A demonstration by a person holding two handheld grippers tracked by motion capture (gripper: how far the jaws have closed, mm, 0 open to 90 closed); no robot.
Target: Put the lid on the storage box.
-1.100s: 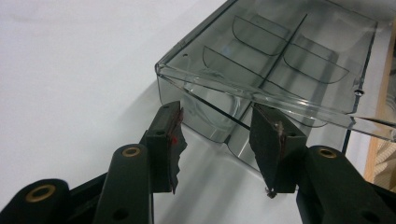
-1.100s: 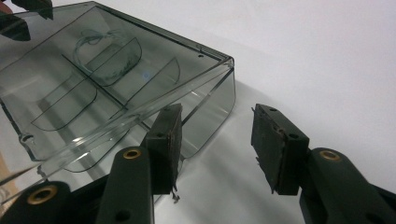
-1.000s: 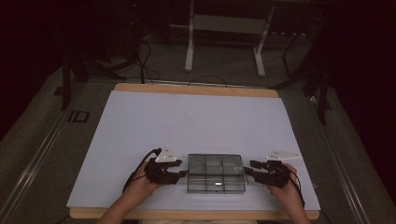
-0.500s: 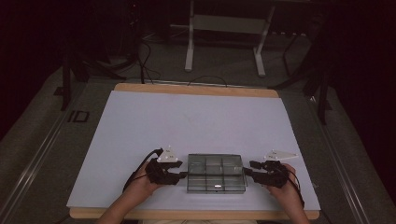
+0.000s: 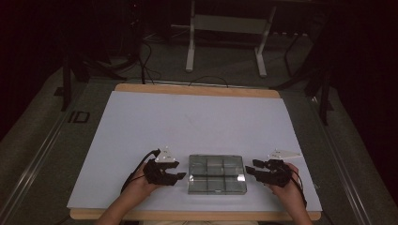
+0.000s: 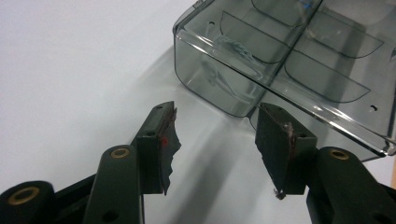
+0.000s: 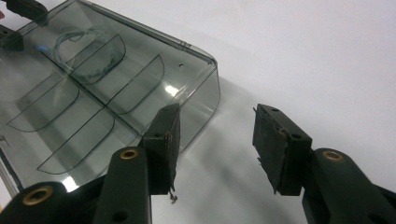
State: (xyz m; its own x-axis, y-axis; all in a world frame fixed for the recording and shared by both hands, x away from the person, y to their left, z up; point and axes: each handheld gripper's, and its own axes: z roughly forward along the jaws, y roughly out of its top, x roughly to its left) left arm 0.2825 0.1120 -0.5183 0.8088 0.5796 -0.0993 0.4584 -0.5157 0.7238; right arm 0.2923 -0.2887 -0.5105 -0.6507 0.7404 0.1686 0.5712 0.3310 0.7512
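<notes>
The left gripper (image 5: 179, 176) has just been opening its jaws, nothing between them, beside the clear smoky plastic compartment box (image 5: 217, 174) lying near the front edge of the white bench (image 5: 197, 119). The right gripper (image 5: 250, 170) waits released at the box's other side, also empty, so I judge that both have let the box go.

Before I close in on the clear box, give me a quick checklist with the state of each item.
1. Left gripper open, nothing between the pads: ok; its jaws have just been opening.
2. Right gripper open, nothing held: ok.
3. Box flat on the table, between both grippers: ok.
4. Lid closed: ok; latched: cannot tell.
5. Left jaws lined up on the box wall: not ok, only the corner sits near one pad.
6. Box contents: cannot tell, something thin and pale in one compartment.
</notes>
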